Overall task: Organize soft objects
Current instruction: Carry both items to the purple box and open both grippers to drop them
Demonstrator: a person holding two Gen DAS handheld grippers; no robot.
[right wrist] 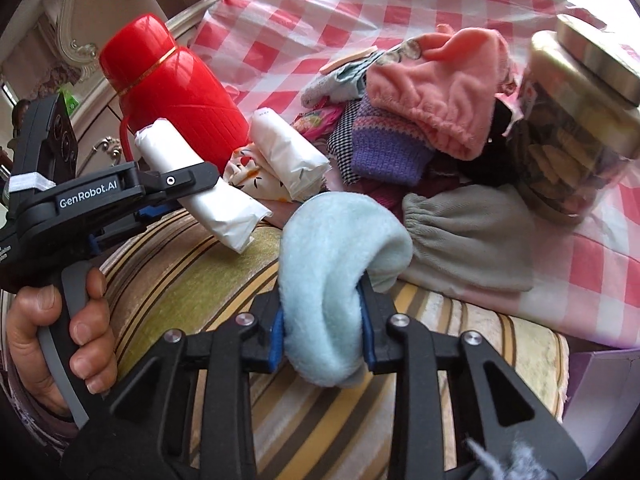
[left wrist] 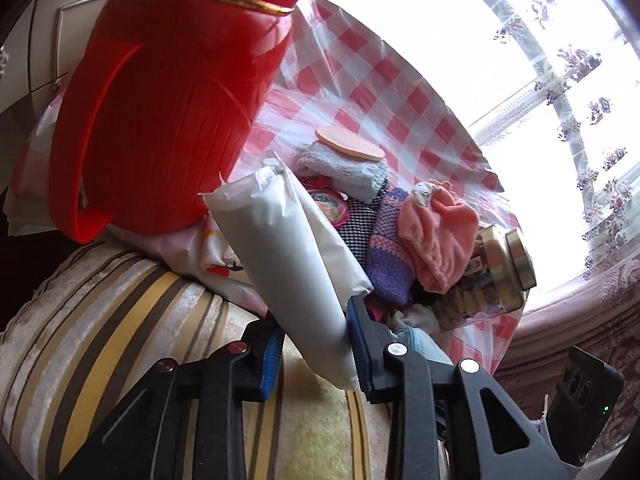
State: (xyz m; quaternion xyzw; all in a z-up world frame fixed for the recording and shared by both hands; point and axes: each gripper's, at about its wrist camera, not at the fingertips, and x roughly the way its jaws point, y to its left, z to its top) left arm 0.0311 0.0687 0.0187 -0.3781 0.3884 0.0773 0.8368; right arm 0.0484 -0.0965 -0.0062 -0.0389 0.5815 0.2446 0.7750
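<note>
My left gripper (left wrist: 314,336) is shut on a white soft packet (left wrist: 292,248), held tilted above a striped cushion (left wrist: 120,320); the packet also shows in the right wrist view (right wrist: 200,184), in the left gripper (right wrist: 168,192). My right gripper (right wrist: 324,332) is shut on a light blue fluffy cloth (right wrist: 336,272) over the same cushion (right wrist: 192,276). A pile of soft things lies on the checked tablecloth (right wrist: 280,20): a pink fleece piece (right wrist: 436,92), a purple knit (right wrist: 388,148), a grey cloth (right wrist: 468,236) and a second white packet (right wrist: 288,156).
A red thermos (right wrist: 176,92) stands at the left of the pile, close behind the held packet; it also shows in the left wrist view (left wrist: 172,112). A glass jar with a metal lid (right wrist: 576,128) lies at the right. A round beige disc (left wrist: 348,146) rests on a folded towel.
</note>
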